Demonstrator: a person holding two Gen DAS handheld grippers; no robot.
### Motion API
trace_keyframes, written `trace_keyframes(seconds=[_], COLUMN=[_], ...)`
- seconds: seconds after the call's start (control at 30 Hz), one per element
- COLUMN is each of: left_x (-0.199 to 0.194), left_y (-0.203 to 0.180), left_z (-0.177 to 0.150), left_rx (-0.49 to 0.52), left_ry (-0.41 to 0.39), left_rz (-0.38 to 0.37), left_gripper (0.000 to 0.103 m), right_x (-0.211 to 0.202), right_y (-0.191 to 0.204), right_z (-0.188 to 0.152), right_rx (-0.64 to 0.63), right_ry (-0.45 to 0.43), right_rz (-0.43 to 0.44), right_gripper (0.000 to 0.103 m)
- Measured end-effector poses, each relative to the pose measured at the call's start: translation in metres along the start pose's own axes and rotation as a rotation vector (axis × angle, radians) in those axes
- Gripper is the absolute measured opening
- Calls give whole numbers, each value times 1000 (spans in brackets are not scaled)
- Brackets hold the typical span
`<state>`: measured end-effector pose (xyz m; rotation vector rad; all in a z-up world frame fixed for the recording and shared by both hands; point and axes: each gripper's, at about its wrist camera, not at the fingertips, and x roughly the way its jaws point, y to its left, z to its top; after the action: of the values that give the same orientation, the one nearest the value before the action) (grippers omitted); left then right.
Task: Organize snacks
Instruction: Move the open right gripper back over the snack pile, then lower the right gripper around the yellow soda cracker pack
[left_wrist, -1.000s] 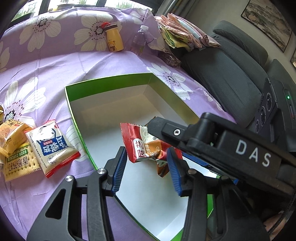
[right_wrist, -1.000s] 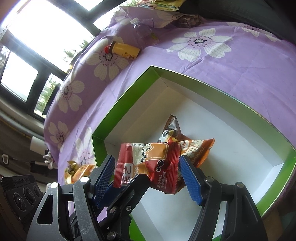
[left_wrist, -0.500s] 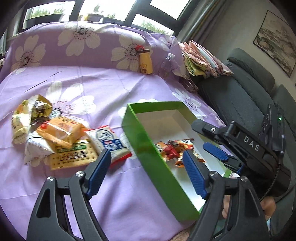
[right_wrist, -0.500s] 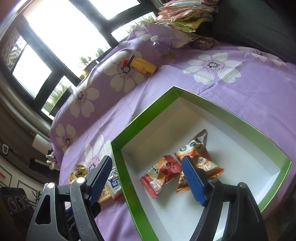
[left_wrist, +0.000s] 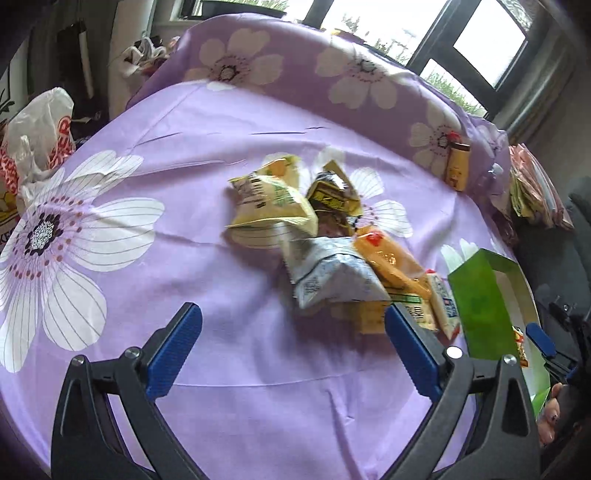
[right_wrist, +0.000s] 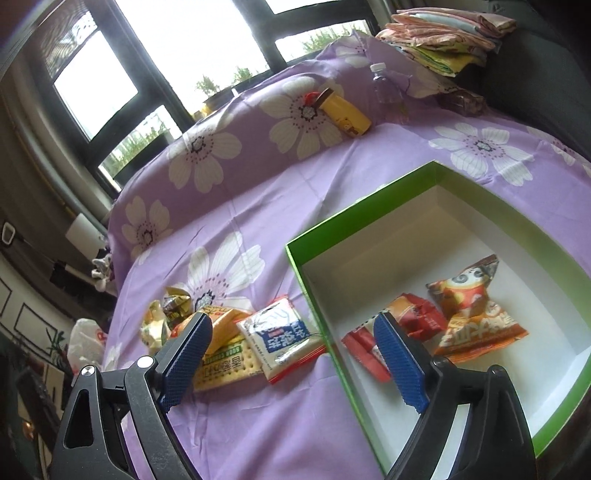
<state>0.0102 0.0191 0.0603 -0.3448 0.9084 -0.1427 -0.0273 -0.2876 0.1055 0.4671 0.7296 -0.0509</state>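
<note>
Purple flowered cloth covered the tabletop (left_wrist: 207, 147), and over it the left gripper (left_wrist: 291, 343) hung with its blue fingers (left_wrist: 173, 350) spread wide and holding nothing. Ahead of those fingers, nearer the right one, lay the snack pile (left_wrist: 332, 254): a pale yellow bag (left_wrist: 269, 206), a dark wrapper (left_wrist: 332, 195), a white pouch (left_wrist: 328, 273) and an orange pack (left_wrist: 391, 258), overlapping one another. A clean pick would probably take the white pouch, the closest and topmost, with the fingers straddling it alone so that neighbours were not dragged along. Just right of the pile stood the green box (left_wrist: 476, 306). The right gripper (right_wrist: 291, 354) was likewise fully open and empty, its right finger over the box wall (right_wrist: 314, 291). Between its fingers lay a blue-and-white cracker pack (right_wrist: 284, 339) beside a green-labelled biscuit pack (right_wrist: 225, 362); past the right finger, red packets (right_wrist: 402, 325) and an orange packet (right_wrist: 476, 317) already sat inside the box. That wall would likely obstruct a low carry. Beyond the fingers lay a yellow bottle (right_wrist: 343, 114) and a clear bottle (right_wrist: 384, 88).
</note>
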Motion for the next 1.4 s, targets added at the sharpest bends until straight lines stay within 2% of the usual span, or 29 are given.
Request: trace_keyframes(seconds=[0.1,0.2,0.4,0.57,0.7,0.87,1.07,1.13,1.23,1.37,1.4], left_x=[-6,-11,-9,-10,-11,-12,-14,-14,-13,-12,-12], left_y=[12,12,12,14,14,14,15,18,20,19,19], left_z=[6,9,10,10,10,10,13,15,17,16,16], left_rx=[-44,-42,-14,-16,-20,-19,-26,-42,-54,-53,-52], left_ry=[-35,-61,-46,-35,-26,-21,-17,-16,-4,3,3], left_rz=[6,31,38,38,31,29,-1,-12,-26,-20,-18], left_gripper=[100,100,100,100,100,100,100,100,100,100,100], right_x=[11,23,51,59,59,69,79,83,104,138,140], right_y=[18,32,50,58,65,72,83,94,111,120,120], right_z=[-7,-15,-34,-42,-45,-52,-60,-57,-48,-44,-46], right_rx=[-77,-129,-222,-303,-316,-305,-306,-359,-396,-458,-471], right_ry=[6,6,78,73,77,131,197,216,285,310,280], right_rz=[-23,-59,-145,-233,-182,-86,-74,-51,-96,-166,-182], right_gripper=[89,89,89,89,89,89,89,89,89,89,91])
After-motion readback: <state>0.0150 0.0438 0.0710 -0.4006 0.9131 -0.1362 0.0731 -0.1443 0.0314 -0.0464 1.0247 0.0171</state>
